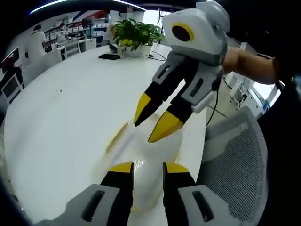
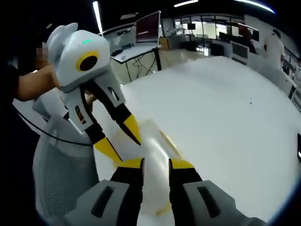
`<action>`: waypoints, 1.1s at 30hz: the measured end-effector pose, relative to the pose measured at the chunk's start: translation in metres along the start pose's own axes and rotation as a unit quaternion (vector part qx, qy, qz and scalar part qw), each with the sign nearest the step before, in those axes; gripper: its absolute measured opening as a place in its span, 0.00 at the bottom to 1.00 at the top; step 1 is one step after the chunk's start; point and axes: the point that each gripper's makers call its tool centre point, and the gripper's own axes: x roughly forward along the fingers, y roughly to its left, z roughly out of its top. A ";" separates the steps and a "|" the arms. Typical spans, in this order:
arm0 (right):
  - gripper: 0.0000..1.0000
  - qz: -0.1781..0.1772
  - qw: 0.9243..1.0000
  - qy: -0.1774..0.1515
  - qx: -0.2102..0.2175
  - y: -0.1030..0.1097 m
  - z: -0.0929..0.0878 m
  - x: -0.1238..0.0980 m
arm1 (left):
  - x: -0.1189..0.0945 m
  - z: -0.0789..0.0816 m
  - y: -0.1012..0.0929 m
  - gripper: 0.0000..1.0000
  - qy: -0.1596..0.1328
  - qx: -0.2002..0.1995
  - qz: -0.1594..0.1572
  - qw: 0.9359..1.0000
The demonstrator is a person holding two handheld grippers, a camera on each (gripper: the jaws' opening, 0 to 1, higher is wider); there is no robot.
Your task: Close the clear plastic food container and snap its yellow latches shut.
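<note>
The left tool (image 1: 148, 169) and the right tool (image 2: 156, 165) both stand parted over the blurred clear container (image 1: 150, 155) on the white worktop (image 1: 66, 108), holding nothing. A good close likely means pressing the lid flat first, then pushing each yellow latch (image 1: 115, 137). A forearm (image 1: 247, 63) angles the right tool steeply downward.

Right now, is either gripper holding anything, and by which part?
Nothing is clearly held. Both the left gripper and right gripper are open over the blurred container.
</note>
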 end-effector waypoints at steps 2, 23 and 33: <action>0.16 0.004 1.000 0.002 -0.008 0.001 0.001 0.004 | 0.002 0.000 0.001 0.16 0.002 0.004 -0.003 1.000; 0.26 0.034 0.997 0.026 -0.056 -0.010 0.002 0.021 | 0.011 0.000 -0.026 0.17 0.007 0.065 -0.053 0.996; 0.33 0.080 0.994 0.040 -0.065 -0.010 0.002 0.022 | 0.011 -0.010 -0.039 0.24 0.013 0.127 -0.035 0.991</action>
